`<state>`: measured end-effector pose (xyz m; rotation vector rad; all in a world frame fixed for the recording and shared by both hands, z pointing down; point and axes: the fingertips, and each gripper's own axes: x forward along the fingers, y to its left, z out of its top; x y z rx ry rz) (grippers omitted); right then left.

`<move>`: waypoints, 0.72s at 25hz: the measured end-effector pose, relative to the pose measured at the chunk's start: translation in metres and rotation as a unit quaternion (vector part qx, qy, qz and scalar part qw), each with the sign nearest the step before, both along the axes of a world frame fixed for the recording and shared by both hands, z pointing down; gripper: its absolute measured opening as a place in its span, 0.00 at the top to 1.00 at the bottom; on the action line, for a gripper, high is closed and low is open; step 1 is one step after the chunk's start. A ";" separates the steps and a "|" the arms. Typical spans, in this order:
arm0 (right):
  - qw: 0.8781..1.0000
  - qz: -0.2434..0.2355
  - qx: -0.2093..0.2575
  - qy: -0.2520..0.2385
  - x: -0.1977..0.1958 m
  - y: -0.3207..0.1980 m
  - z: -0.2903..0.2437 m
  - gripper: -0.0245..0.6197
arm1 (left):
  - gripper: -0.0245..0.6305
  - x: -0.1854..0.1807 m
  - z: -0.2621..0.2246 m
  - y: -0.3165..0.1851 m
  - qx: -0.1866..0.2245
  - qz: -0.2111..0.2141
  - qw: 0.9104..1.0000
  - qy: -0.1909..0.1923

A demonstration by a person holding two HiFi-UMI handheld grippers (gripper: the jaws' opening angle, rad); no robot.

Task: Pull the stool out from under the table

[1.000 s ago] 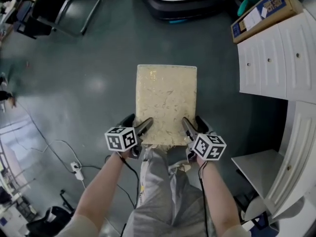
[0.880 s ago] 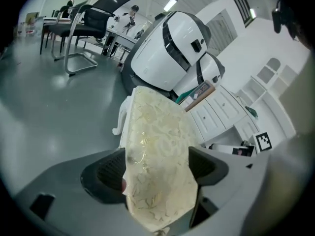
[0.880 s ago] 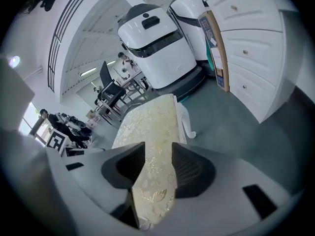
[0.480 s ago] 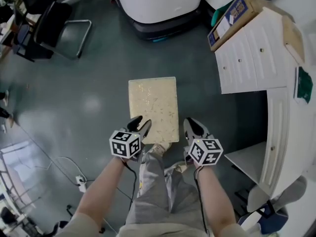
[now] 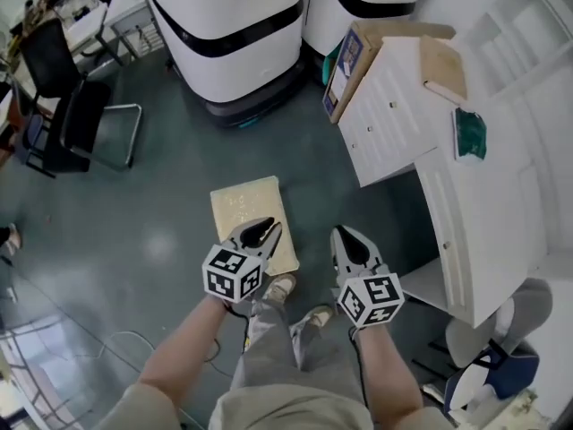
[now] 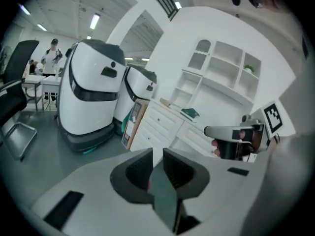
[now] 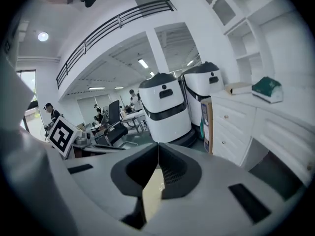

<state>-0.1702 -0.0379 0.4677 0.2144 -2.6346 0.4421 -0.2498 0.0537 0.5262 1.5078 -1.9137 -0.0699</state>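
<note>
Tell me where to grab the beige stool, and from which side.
Take the stool by the long side edges of its flat rectangular seat, at the near end, from above. The seat lies level and stands alone on the floor, so both sides look reachable.

Grey floor (image 5: 170,195), stool (image 5: 242,206), chair (image 5: 67,119), possibly cables (image 5: 125,333)

The stool (image 5: 246,206) is standing on the dark floor (image 5: 179,186), its flat rectangular seat facing up, pale yellowish and faintly speckled. It is sitting slightly turned, its long sides running a little off square to the view, its legs hiding beneath the seat. It is lying fully in the open, well apart from the white table (image 5: 524,204) at the right, with bare floor showing between them
</note>
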 end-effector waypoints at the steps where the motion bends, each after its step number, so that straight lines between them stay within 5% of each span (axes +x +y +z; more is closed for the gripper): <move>1: 1.000 0.007 0.005 -0.009 0.006 -0.005 -0.018 0.92 | 0.85 0.005 -0.019 -0.010 0.008 0.014 1.000 -0.012; 10: 0.996 0.032 0.055 -0.061 0.067 -0.029 -0.157 0.93 | 0.89 0.060 -0.154 -0.070 0.055 0.111 0.985 -0.119; 18: 0.989 0.045 0.095 -0.103 0.125 -0.030 -0.254 0.93 | 0.89 0.113 -0.263 -0.093 0.116 0.131 0.971 -0.166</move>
